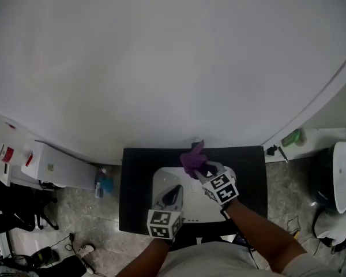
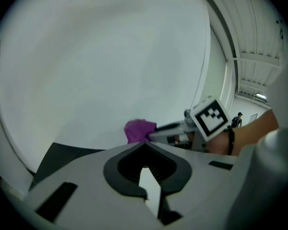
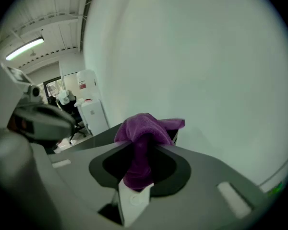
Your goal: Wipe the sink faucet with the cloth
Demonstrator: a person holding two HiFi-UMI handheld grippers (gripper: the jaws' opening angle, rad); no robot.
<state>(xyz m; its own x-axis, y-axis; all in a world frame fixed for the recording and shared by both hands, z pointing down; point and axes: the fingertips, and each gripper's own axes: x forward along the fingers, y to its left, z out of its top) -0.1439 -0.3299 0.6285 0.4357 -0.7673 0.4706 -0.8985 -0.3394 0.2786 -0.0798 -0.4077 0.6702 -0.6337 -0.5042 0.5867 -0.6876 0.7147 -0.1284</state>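
A purple cloth (image 1: 191, 159) (image 3: 145, 128) is bunched in my right gripper (image 1: 196, 167) (image 3: 143, 147), which is shut on it at the back of the white sink (image 1: 161, 183), close to the wall. A small grey bit of the faucet (image 1: 196, 140) shows just above the cloth; the rest is hidden behind it. My left gripper (image 1: 174, 193) (image 2: 144, 147) hovers over the basin, nearer me, jaws together with nothing in them. In the left gripper view the cloth (image 2: 139, 130) sits at the tip of the right gripper (image 2: 156, 130).
The sink is set in a black countertop (image 1: 135, 178) against a plain white wall. A white cabinet (image 1: 52, 166) and a blue bottle (image 1: 102, 183) stand to the left. A ledge with a green item (image 1: 293, 137) and a white fixture (image 1: 343, 175) are to the right.
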